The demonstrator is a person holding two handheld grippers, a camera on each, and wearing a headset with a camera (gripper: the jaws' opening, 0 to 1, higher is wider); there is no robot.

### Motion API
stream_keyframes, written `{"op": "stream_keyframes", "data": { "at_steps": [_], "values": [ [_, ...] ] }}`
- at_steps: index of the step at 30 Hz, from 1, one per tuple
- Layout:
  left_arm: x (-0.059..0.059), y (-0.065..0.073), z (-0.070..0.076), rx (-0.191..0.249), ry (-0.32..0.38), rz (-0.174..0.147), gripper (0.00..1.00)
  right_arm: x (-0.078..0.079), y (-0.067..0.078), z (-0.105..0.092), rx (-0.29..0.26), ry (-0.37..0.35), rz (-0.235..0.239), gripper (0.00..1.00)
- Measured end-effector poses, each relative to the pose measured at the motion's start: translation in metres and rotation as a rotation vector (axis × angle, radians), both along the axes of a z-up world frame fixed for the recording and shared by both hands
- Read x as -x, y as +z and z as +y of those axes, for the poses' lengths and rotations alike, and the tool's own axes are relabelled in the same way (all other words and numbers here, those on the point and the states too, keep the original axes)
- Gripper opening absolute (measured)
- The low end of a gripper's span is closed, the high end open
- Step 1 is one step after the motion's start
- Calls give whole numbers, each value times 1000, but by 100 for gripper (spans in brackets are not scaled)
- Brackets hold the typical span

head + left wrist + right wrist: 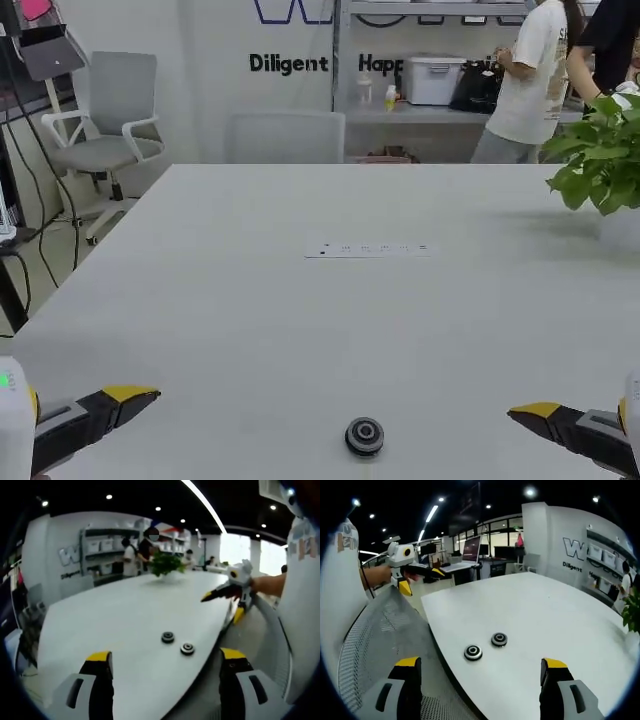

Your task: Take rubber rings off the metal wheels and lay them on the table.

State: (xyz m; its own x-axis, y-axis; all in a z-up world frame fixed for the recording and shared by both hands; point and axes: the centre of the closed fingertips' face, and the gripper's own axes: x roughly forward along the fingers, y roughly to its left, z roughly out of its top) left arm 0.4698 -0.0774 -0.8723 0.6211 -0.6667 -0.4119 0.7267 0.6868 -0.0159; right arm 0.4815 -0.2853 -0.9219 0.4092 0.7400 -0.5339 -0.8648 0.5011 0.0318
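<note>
A wide, pale grey counter (pixel 300 300) takes up most of the room in front of the person. Behind its far left corner stands a grey office chair (pixel 105 115), and at the far right edge a leafy green plant (pixel 600 150) hangs over the top. Further back, two people (pixel 530 75) stand at a shelf (pixel 420 112) along the wall. A thin white paper strip (pixel 368 249) lies flat around the middle of the counter.

Down at the near edge, the left claw (pixel 165 655) is held low on the left with its yellow-tipped jaws spread wide and nothing between them. The right claw (pixel 479 661) mirrors it on the right, jaws just as wide apart and gripping nothing. Between the two, close to the near edge, lie a metal wheel (pixel 473 652) and a second wheel (pixel 499 639). They lie flat on the counter, just beside each other but not touching, and both are well apart from either claw. In the head view, a dark rubber ring (pixel 351 441) still sits round a wheel's shiny hub.
</note>
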Motion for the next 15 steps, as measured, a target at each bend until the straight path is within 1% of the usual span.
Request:
{"op": "stream_keyframes", "data": {
  "at_steps": [4, 15],
  "values": [
    [-2, 1, 1, 4, 2, 1, 88, 0, -1, 0, 4, 3, 5, 99],
    [-5, 6, 0, -4, -7, 3, 87, 2, -3, 1, 8, 11, 17, 99]
  ]
}}
